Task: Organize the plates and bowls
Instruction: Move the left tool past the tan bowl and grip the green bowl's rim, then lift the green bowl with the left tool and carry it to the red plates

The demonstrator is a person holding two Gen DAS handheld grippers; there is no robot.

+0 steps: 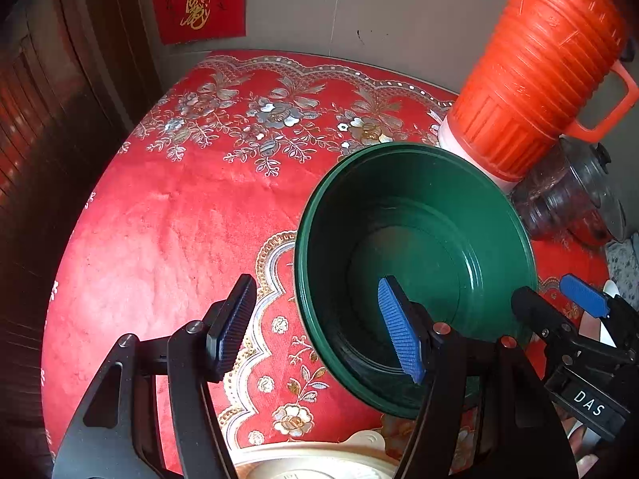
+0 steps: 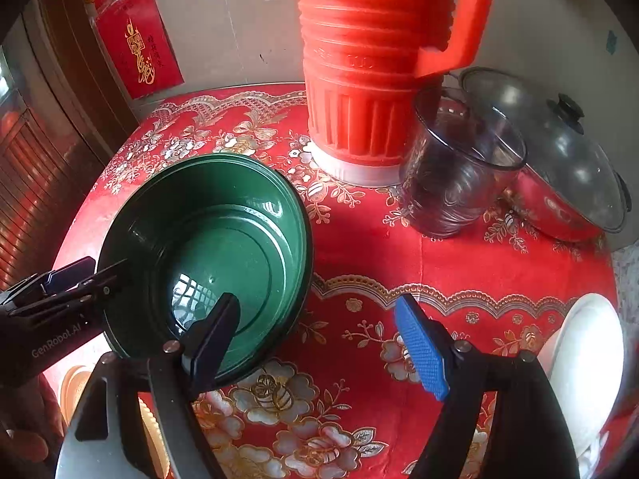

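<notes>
A dark green bowl (image 1: 423,247) (image 2: 223,239) sits on the red flowered tablecloth. My left gripper (image 1: 319,327) is open, straddling the bowl's left rim, with its right pad inside the bowl. My right gripper (image 2: 315,343) is open, straddling the bowl's right rim, with its left finger inside. A cream plate (image 1: 311,463) lies at the near edge below the left gripper. A white plate or bowl (image 2: 587,359) lies at the right.
A tall orange thermos jug (image 2: 375,60) stands behind the bowl. Next to it are a clear plastic measuring cup (image 2: 455,183) and a steel pot with a glass lid (image 2: 567,183). The wall is close behind the table. A dark wooden door (image 1: 40,159) is at the left.
</notes>
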